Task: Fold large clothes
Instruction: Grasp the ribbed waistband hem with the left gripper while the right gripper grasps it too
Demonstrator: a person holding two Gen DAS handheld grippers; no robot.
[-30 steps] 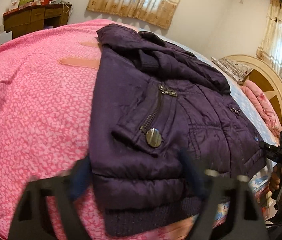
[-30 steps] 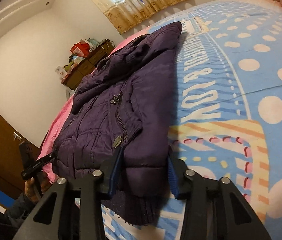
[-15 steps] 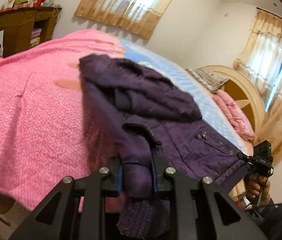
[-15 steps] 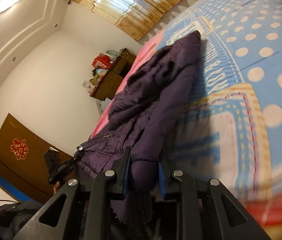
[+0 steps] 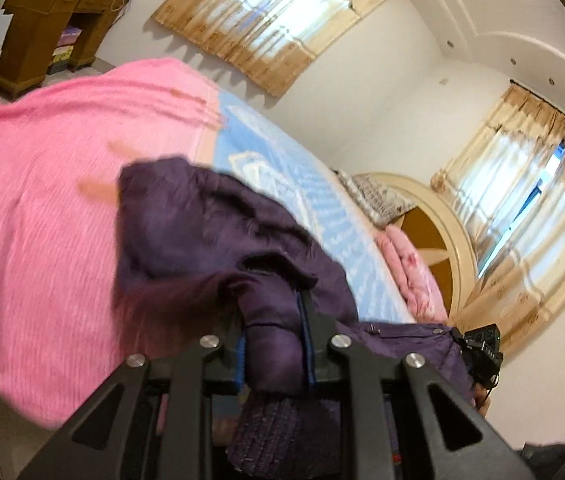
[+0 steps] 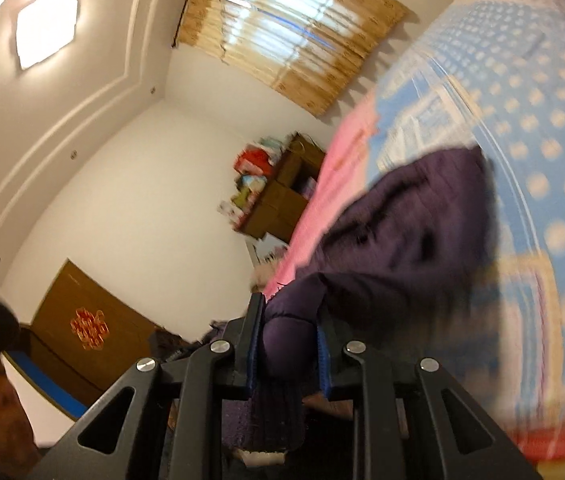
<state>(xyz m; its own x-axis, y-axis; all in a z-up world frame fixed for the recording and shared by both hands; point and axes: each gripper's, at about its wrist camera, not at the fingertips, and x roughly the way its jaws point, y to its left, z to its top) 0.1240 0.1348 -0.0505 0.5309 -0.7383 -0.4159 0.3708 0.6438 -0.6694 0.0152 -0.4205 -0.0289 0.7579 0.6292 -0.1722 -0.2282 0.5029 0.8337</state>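
Both jaws pinch the purple jacket (image 5: 202,232) hem; only the right view shows the ceiling light (image 6: 46,26).

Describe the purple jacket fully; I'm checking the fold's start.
The jacket is dark purple, puffy and quilted, with a knit hem band hanging below. The left gripper and the right gripper each pinch a hem corner, raising it, while its far end lies on the pink blanket and blue bedspread.
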